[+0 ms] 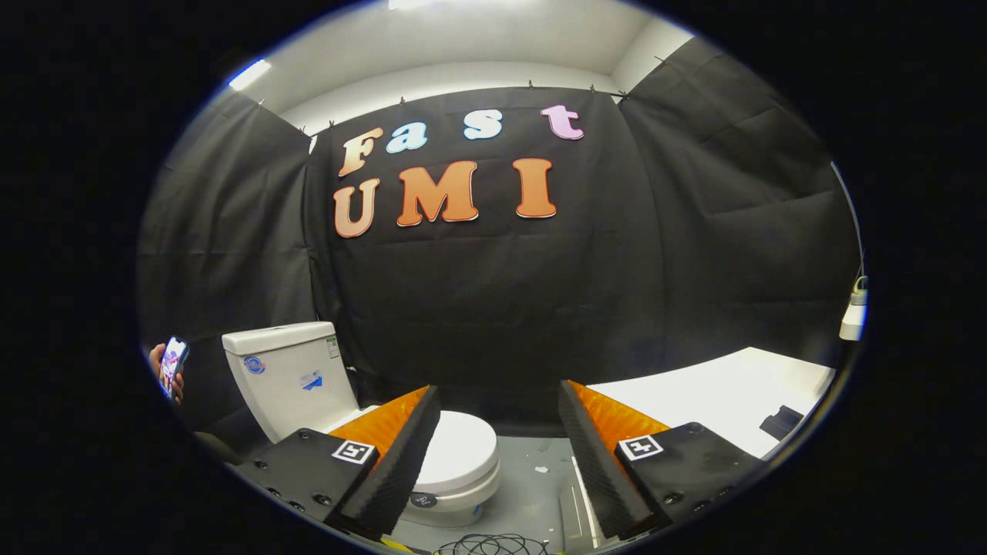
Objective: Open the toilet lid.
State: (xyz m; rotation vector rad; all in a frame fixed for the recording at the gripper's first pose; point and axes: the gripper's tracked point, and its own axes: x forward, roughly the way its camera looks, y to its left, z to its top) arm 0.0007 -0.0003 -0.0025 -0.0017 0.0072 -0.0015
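Gripper [500, 408]: fingers spread wide apart, nothing held between them.
Toilet [370, 416]: beyond the left finger, on the grey floor [532, 486], tank [289, 374] against the black booth wall.
Lid [461, 456]: down flat on the seat, partly hidden by the left finger.
Long axis: from tank toward rounded front, pointing to the fingers' gap.
Table [717, 393]: white, behind the right finger.
Hand [158, 362]: holding a phone [173, 364], beside the tank.

The gripper [500, 420] hangs level, its jaws spread wide apart and holding nothing.
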